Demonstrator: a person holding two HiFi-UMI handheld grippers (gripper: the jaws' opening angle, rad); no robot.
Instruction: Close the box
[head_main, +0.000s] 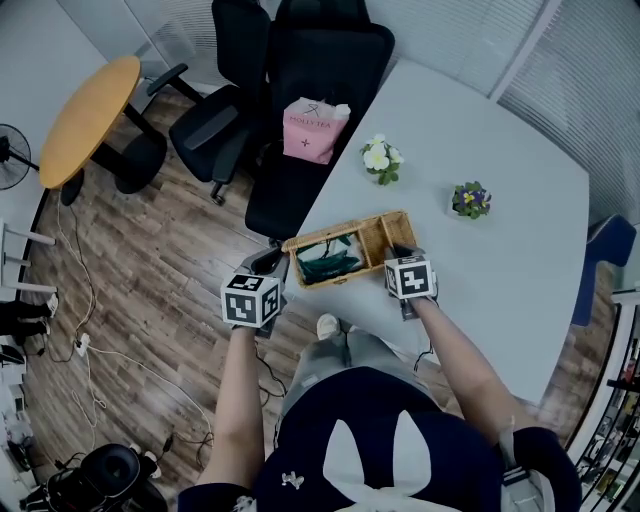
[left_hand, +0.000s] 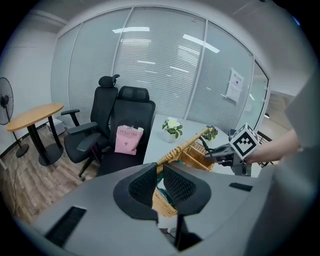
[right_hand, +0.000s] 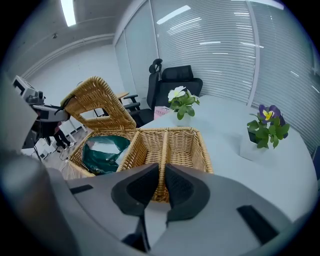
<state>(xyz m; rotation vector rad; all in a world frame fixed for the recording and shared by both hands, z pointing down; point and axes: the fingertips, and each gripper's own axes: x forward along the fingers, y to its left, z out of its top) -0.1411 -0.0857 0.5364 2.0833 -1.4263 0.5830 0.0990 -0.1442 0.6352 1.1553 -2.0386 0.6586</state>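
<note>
The left gripper (head_main: 272, 262) sits at the left end of the wicker box (head_main: 345, 275). Its jaws are pressed almost together on the edge of the raised lid (right_hand: 97, 102), which tilts up over that end. In the left gripper view (left_hand: 159, 182) the lid (left_hand: 185, 147) runs straight into the narrow gap between the pads, and the gripper's body hides most of the box (left_hand: 197, 157) below. The box stands at the near edge of the table (head_main: 480, 130), open, with a green packet (right_hand: 102, 152) in its left compartment; what the packet holds is unclear. At the right end, the right gripper (right_hand: 161, 187) pinches the near wicker wall, jaws nearly closed. From the head view the lid is hard to make out.
</note>
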